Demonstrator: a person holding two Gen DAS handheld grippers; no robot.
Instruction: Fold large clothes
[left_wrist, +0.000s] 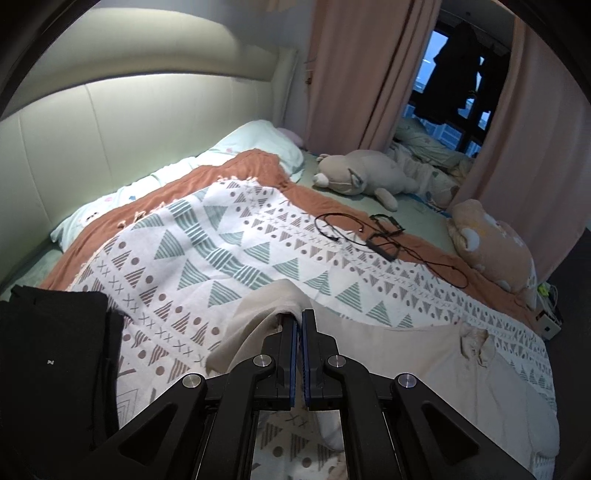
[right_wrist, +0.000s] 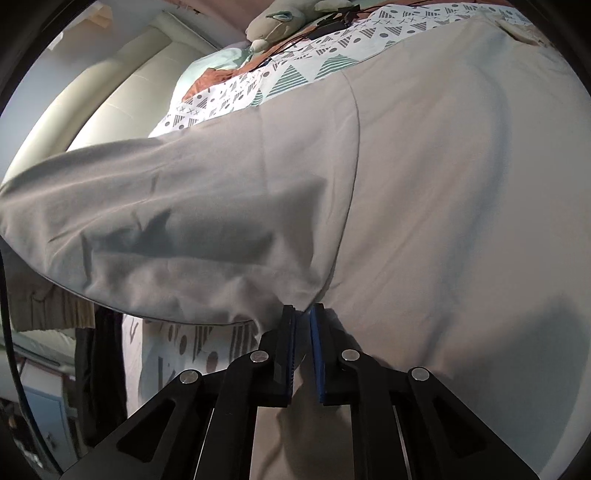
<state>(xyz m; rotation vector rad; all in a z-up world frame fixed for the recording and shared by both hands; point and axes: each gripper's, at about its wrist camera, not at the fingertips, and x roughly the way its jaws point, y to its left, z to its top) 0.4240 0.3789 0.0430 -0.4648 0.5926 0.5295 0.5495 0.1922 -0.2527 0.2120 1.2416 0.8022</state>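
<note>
Both the left gripper (left_wrist: 298, 317) and right gripper (right_wrist: 302, 314) pinch edges of the beige cotton garment (right_wrist: 443, 184) over the triangle-patterned white blanket (left_wrist: 221, 236); folded black clothes (left_wrist: 51, 354) lie left.

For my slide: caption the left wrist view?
Left hand-held gripper pinches beige garment over patterned blanket.

I see the garment (left_wrist: 424, 354) lying on the blanket (left_wrist: 229, 251) across the bed (left_wrist: 424, 210), folded clothes (left_wrist: 51, 362) to its left, cables (left_wrist: 373, 232) and plush toys (left_wrist: 365, 173) behind it.
</note>
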